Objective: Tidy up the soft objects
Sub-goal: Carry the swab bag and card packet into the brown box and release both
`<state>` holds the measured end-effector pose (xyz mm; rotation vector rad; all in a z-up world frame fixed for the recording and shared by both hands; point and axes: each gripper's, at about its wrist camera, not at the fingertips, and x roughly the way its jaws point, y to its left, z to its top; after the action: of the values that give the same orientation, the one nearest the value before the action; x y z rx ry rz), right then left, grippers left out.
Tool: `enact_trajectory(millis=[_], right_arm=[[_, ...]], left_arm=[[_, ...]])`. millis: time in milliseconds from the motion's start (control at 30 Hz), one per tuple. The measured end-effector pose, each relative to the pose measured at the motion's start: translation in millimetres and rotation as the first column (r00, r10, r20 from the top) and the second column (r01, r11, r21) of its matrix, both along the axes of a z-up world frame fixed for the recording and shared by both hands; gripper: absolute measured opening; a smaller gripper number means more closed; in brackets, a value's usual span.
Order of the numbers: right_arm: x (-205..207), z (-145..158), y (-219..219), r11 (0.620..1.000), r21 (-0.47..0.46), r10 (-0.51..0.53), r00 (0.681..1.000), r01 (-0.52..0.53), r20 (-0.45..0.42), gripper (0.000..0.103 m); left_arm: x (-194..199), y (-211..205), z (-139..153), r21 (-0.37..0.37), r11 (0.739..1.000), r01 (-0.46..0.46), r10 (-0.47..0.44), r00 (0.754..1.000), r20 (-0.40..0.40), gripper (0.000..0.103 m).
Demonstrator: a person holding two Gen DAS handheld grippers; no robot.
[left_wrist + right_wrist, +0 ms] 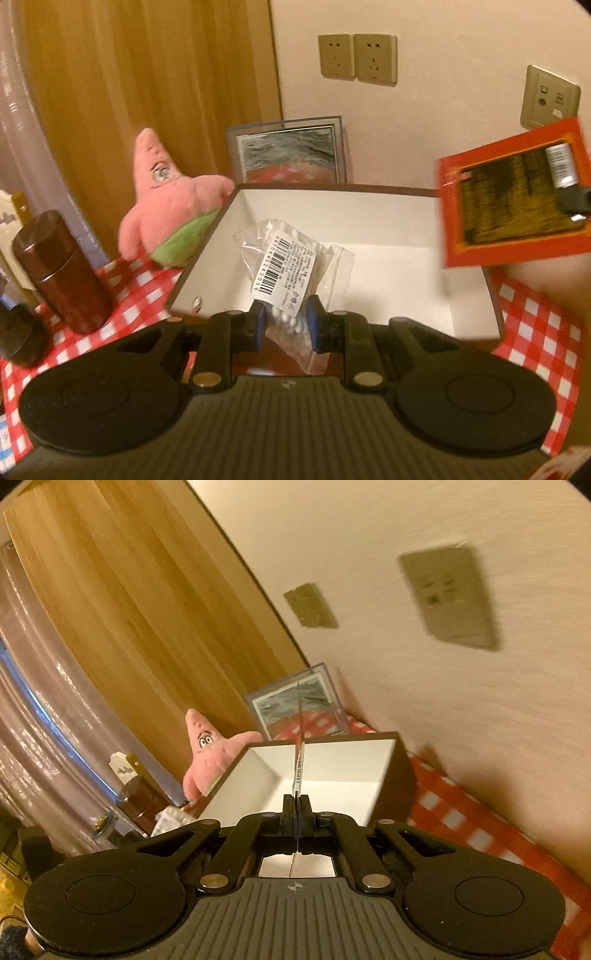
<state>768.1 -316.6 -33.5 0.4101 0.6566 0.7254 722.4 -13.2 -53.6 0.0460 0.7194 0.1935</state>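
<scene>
My left gripper [283, 323] is shut on a clear plastic bag of cotton swabs [291, 266] with a barcode label, held over the near edge of an open white-lined box [388, 221]. My right gripper [296, 805] is shut on a flat red and gold packet, seen edge-on [298, 753] in the right wrist view and face-on [517, 195] in the left wrist view, above the box's right side. A pink star plush [166, 199] with green shorts leans at the box's left; it also shows in the right wrist view [210, 753]. The box [332, 771] lies ahead of the right gripper.
A red-and-white checked cloth [535, 325] covers the table. A brown cylindrical canister [62, 269] and a dark jar [18, 336] stand at left. A clear framed picture [291, 155] leans on the wall behind the box. Wall sockets [358, 59] are above. A curtain [129, 74] hangs at left.
</scene>
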Motion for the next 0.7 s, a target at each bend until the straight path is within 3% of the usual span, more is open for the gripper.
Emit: enact_trajectory(millis=[267, 533, 633, 667, 700], right_arm=[[51.7, -38.6, 65.5, 0.997, -0.069, 0.037, 0.998, -0.040, -0.044, 0.000], [77.4, -58.3, 94.1, 0.991, -0.123, 0.046, 0.998, -0.050, -0.032, 0.004], [81.1, -59.3, 98.4, 0.986, -0.158, 0.046, 0.999, -0.050, -0.024, 0.026], [82.0, -59.6, 99.2, 0.985, -0.165, 0.048, 0.999, -0.051, -0.021, 0.042], [81.8, -59.5, 98.3, 0.985, -0.167, 0.045, 0.999, -0.047, -0.013, 0.051]], left_arm=[[49.3, -8.3, -17.2, 0.005, 1.000, 0.018, -0.017, 0.999, -0.052, 0.021], [67.8, -6.5, -23.5, 0.001, 1.000, 0.018, -0.018, 0.997, -0.071, 0.021], [72.9, -7.5, -24.0, -0.001, 1.000, 0.022, -0.022, 0.997, -0.072, 0.021], [74.3, -8.1, -24.0, -0.001, 1.000, 0.024, -0.024, 0.997, -0.070, 0.022], [75.5, -8.9, -24.0, 0.000, 1.000, 0.027, -0.027, 0.997, -0.069, 0.022]])
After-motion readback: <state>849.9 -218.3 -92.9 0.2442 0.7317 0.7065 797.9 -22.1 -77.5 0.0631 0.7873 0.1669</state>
